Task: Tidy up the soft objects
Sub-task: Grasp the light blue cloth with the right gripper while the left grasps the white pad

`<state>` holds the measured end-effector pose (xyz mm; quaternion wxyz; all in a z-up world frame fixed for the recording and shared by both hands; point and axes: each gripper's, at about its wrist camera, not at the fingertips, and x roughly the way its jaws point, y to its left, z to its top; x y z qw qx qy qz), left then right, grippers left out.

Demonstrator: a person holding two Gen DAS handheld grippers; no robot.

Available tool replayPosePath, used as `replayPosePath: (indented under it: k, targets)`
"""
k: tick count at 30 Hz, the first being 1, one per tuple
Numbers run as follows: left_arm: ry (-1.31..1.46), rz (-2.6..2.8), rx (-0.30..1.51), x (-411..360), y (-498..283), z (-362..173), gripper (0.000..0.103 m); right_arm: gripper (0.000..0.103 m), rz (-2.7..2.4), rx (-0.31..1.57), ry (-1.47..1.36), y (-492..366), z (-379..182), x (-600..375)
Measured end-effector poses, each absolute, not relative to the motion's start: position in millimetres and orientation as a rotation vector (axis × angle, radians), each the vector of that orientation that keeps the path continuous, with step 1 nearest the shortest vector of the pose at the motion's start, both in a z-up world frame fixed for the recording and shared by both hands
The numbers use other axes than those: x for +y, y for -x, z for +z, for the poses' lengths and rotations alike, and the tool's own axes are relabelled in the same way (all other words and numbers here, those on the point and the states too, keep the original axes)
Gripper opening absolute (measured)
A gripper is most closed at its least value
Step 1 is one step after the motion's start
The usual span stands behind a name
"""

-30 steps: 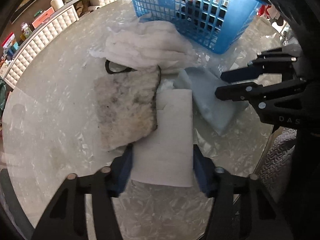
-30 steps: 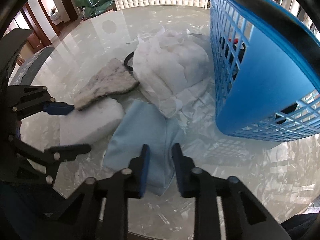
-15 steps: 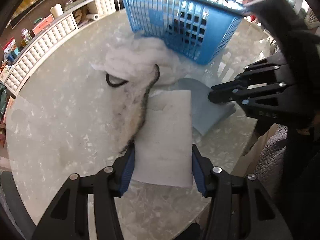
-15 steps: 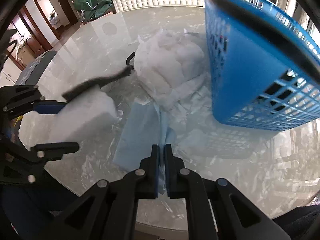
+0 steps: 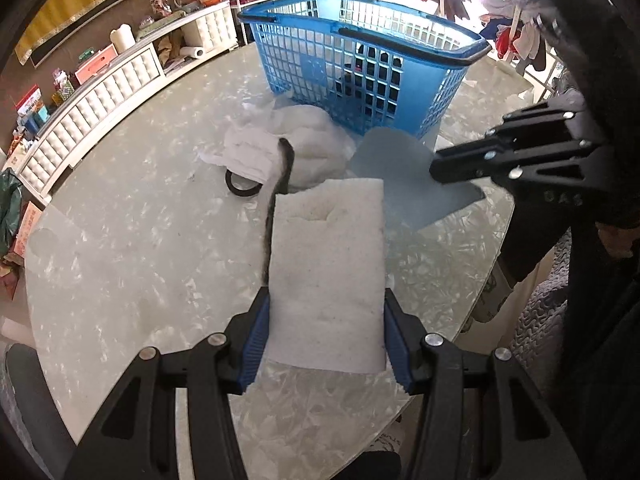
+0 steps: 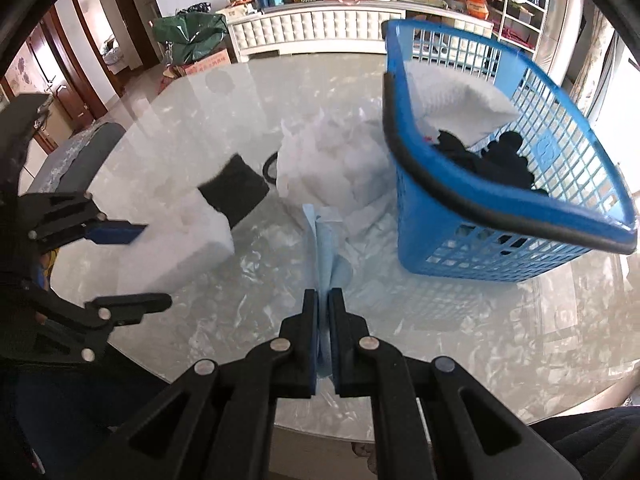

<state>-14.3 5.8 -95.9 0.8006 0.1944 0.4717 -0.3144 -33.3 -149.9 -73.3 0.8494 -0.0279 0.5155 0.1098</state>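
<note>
The round marbled table [image 5: 132,248] bears a blue basket [image 5: 360,80], crumpled white cloth [image 5: 308,152] and a black ring [image 5: 240,186].

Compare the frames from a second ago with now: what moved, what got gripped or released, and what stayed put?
The right gripper closed on the light blue cloth, which was lying flat, and lifted it off the table. The left gripper, already clamped on the white foam pad, raised it, and the grey fuzzy piece rose with it, now hanging edge-on. The blue basket, white wadding pile and black ring stayed put.
</note>
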Motion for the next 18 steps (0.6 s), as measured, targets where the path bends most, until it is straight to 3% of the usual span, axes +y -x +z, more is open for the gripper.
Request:
replayPosePath:
  k: [18]
  targets:
    - [-0.379, -0.642, 0.931, 0, 26, -55, 0.050, 0.005, 0.271, 0.958, 0.086, 51, -21, -160]
